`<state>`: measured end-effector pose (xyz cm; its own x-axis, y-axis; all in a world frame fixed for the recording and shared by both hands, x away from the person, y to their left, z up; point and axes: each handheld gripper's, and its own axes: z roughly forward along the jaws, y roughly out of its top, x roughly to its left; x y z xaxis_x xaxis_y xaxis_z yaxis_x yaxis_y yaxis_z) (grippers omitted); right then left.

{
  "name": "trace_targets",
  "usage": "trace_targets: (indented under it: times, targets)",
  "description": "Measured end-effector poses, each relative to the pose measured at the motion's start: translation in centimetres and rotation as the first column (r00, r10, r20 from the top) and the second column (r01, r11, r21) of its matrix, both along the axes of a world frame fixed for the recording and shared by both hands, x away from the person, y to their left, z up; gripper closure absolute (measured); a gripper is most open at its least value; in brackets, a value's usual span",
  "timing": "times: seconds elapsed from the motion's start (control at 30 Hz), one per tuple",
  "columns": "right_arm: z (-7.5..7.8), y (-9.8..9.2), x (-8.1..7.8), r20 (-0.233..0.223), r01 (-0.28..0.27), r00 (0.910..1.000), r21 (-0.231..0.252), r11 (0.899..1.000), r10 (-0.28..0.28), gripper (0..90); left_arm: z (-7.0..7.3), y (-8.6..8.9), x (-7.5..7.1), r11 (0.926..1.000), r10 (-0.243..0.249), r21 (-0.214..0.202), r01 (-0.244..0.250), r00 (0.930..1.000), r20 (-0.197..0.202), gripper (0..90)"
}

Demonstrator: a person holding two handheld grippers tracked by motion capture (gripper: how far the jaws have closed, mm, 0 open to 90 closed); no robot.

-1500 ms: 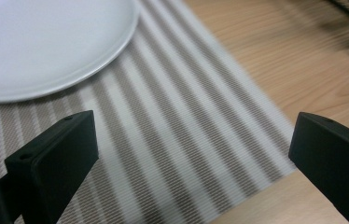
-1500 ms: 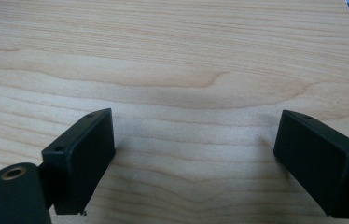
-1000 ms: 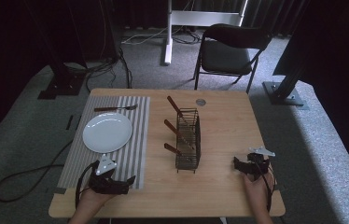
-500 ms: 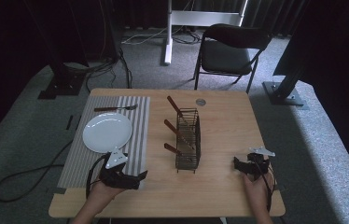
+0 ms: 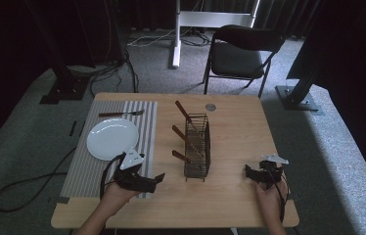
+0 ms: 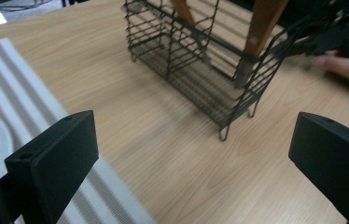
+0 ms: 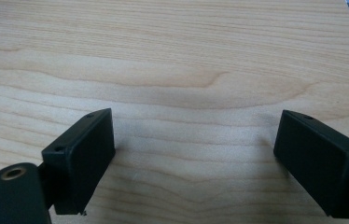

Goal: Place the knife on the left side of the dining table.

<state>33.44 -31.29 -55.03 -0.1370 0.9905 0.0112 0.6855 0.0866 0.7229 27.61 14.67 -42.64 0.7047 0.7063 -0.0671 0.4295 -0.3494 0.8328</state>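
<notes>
The black two-jaw left gripper [image 5: 157, 178], gripped by the person's left hand [image 5: 117, 192], is pointing toward three o'clock with jaws spread wide. The black two-jaw right gripper [image 5: 247, 171], in the right hand [image 5: 268, 192], is pointing toward nine o'clock, jaws likewise parted.
</notes>
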Motion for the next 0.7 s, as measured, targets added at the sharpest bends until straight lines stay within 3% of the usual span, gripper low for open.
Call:
trace_targets:
  times: [0.1,0.5,0.7]
  targets:
    - [0.0,0.0,0.0,0.0,0.0,1.0,0.0,1.0,0.0,11.6,0.4,-0.8,0.2,0.9991,-0.028,-0.033,0.028,0.9996,0.005,1.5]
    - [0.0,0.0,0.0,0.0,0.0,1.0,0.0,1.0,0.0,11.7,1.1,-2.9,1.1,0.9942,-0.068,-0.082,0.07,0.9974,0.024,5.1]
    - [0.0,0.0,0.0,0.0,0.0,1.0,0.0,1.0,0.0,11.7,1.3,-4.0,1.6,0.9914,-0.099,-0.083,0.101,0.9947,0.027,11.8]
